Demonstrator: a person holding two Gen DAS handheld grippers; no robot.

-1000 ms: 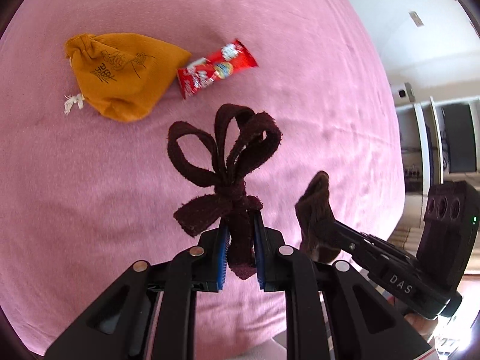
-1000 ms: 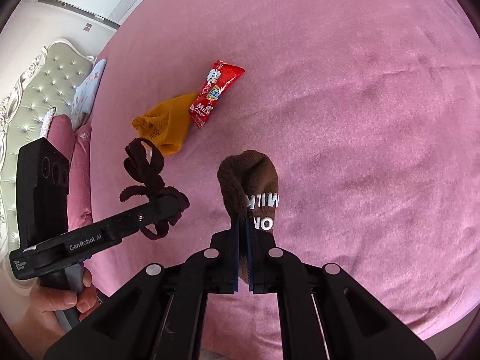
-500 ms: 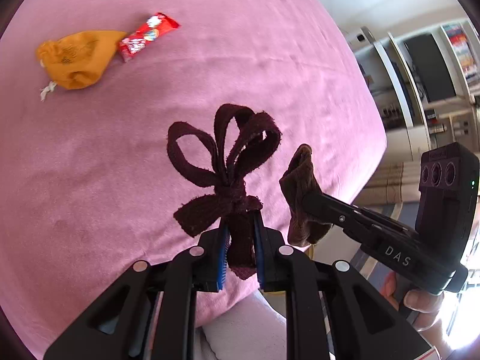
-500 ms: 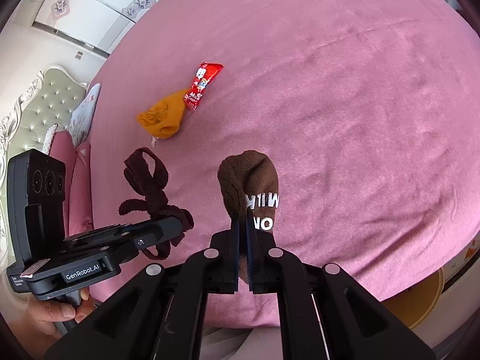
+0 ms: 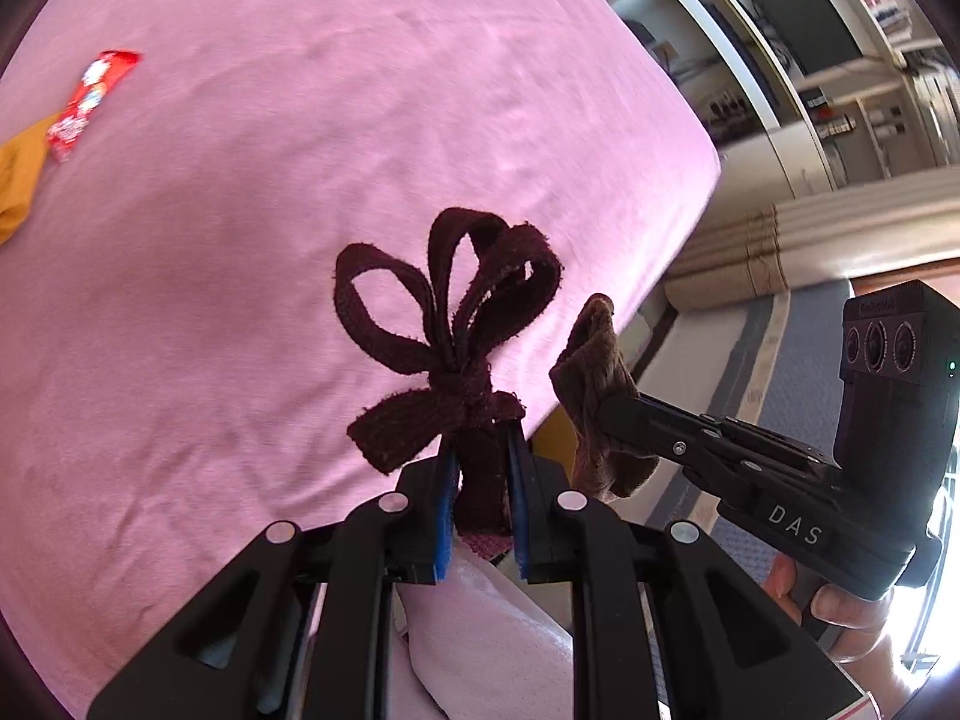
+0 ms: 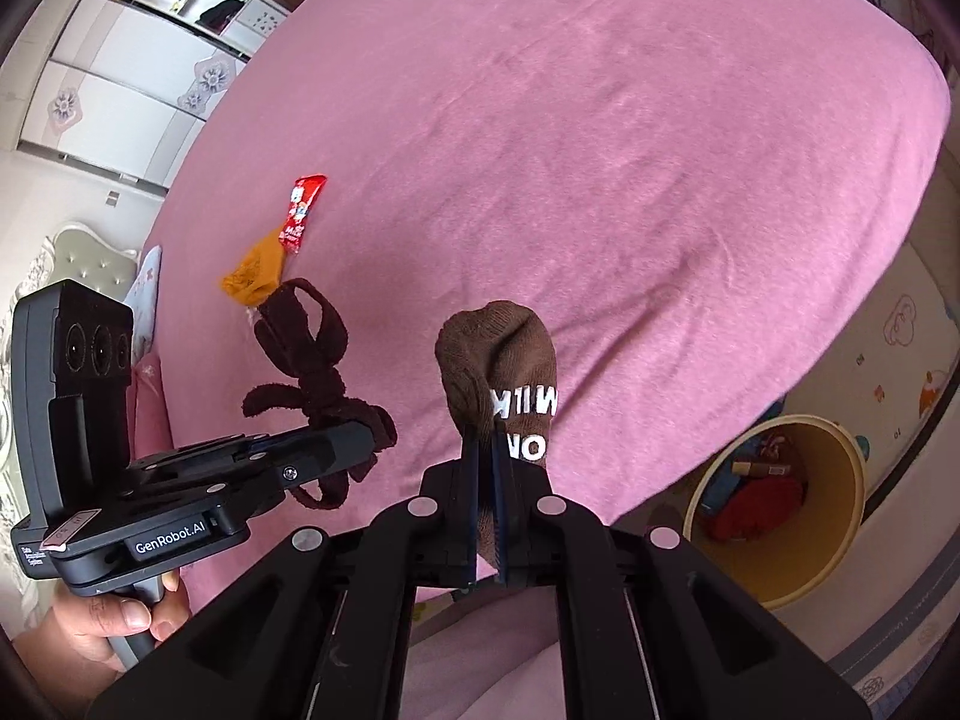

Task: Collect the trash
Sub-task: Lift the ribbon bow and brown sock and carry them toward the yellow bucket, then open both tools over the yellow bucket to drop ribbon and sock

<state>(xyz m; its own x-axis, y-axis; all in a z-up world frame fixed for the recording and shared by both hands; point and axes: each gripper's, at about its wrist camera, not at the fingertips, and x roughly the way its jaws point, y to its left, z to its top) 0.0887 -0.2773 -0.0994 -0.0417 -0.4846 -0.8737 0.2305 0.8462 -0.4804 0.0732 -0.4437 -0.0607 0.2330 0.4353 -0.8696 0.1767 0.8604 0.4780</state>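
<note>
My left gripper (image 5: 482,459) is shut on a dark maroon knotted cloth strip (image 5: 447,324), held above the pink bed (image 5: 300,150). My right gripper (image 6: 486,462) is shut on a brown sock with white letters (image 6: 501,360). Each gripper shows in the other's view: the right gripper (image 5: 606,402) with the brown sock (image 5: 594,372), the left gripper (image 6: 360,432) with the maroon strip (image 6: 306,348). A red snack wrapper (image 6: 302,211) and an orange drawstring pouch (image 6: 255,270) lie far back on the bed; the wrapper (image 5: 90,102) and the pouch (image 5: 18,180) sit at the left edge.
A yellow bin (image 6: 780,504) holding red and other items stands on the floor beside the bed's near corner. A tufted headboard (image 6: 90,258) and white wardrobe (image 6: 120,60) lie beyond the bed. Shelving (image 5: 810,60) and a rolled mat (image 5: 732,258) are off the bed's right edge.
Both grippers have drawn back toward the bed's near edge with their cloth items still held. The wrapper and pouch now look farther off, and the yellow bin has come into the right wrist view.
</note>
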